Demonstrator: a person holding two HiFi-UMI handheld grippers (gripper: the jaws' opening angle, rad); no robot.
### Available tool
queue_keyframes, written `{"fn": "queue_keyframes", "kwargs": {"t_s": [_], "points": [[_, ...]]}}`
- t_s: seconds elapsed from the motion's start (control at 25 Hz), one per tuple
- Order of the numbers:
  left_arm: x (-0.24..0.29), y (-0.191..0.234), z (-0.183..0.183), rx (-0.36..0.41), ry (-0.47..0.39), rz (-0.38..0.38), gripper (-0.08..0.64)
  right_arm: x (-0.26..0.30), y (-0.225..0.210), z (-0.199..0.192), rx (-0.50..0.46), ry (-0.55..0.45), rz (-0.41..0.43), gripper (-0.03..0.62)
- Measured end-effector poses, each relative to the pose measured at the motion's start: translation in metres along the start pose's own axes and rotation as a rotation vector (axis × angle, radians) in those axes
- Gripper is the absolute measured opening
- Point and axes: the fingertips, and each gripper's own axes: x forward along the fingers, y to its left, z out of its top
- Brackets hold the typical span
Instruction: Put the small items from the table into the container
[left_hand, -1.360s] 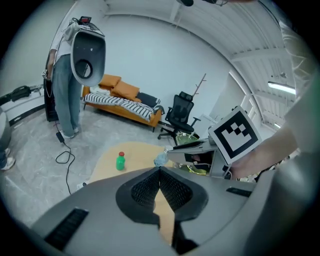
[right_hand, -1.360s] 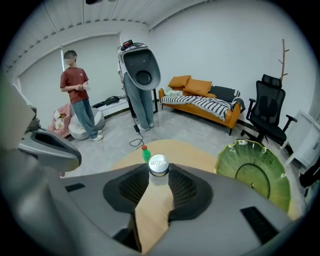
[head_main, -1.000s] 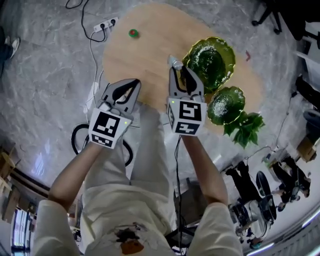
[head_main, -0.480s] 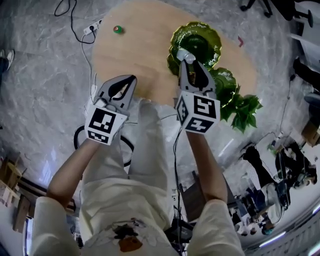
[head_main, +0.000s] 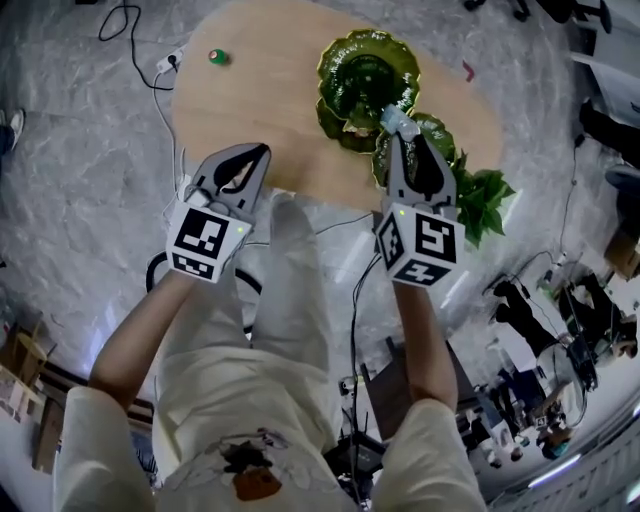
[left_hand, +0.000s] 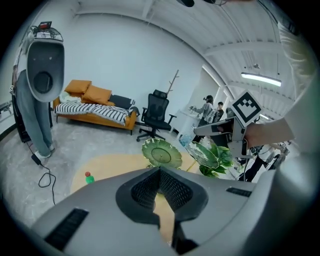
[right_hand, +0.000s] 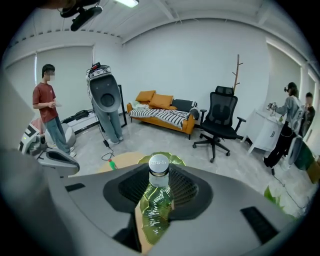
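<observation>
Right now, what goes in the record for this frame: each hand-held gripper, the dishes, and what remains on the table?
table: oval wooden table
dishes: large green dish, with the smaller green dish beside it
right hand-held gripper: shut on a small clear bottle, held in the air by the two dishes
left hand-held gripper: shut, empty, at the table's near edge
remaining: little green bottle, red cap, far left end
nearby: leafy plant
</observation>
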Motion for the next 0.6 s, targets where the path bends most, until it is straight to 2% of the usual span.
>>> {"fn": "queue_keyframes", "kwargs": {"t_s": [0.36, 0.6], "points": [[0.002, -0.025, 0.005, 0.022, -0.004, -0.020, 0.009, -0.027, -0.023, -0.003, 0.037, -0.002, -0.020, 0.123], [0.005, -0.039, 0.005, 0.024, -0.002, -0.029, 0.008, -0.031, -0.041, -0.023, 0.050, 0.053, -0.040, 0.123]]}}
